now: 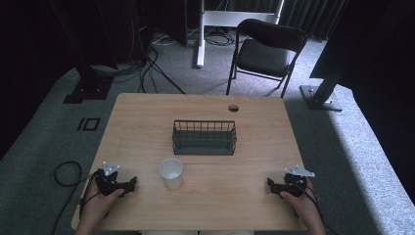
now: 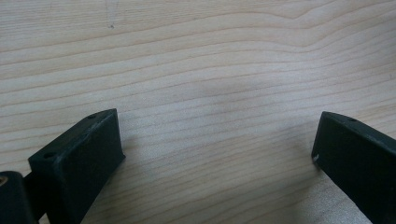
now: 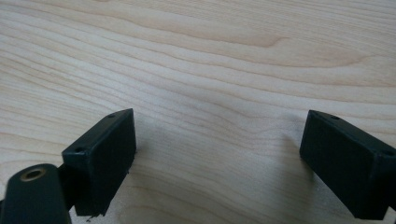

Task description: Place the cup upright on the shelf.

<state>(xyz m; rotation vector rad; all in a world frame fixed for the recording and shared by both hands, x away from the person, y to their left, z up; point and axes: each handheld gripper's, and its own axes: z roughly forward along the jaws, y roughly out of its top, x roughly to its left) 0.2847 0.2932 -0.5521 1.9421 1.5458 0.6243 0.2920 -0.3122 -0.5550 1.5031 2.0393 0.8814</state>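
Currently left gripper (image 1: pixel 128 186) and right gripper (image 1: pixel 272 185) both rest on the table (image 1: pixel 254 205) near its front edge, jaws spread wide, nothing between them but bare light wood grain. White paper cup (image 1: pixel 171 173) stands upright between them, nearer the left gripper. Dark wire basket (image 1: pixel 204 138) sits mid-table just behind the cup, apart from it.

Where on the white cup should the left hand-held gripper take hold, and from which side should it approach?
Grip the white cup across its side wall, probably just below the rim, coming from its left, where the left hand-held gripper rests on the table with jaws wide apart. The cup stands upright, open at the top, and apart from the wire basket.
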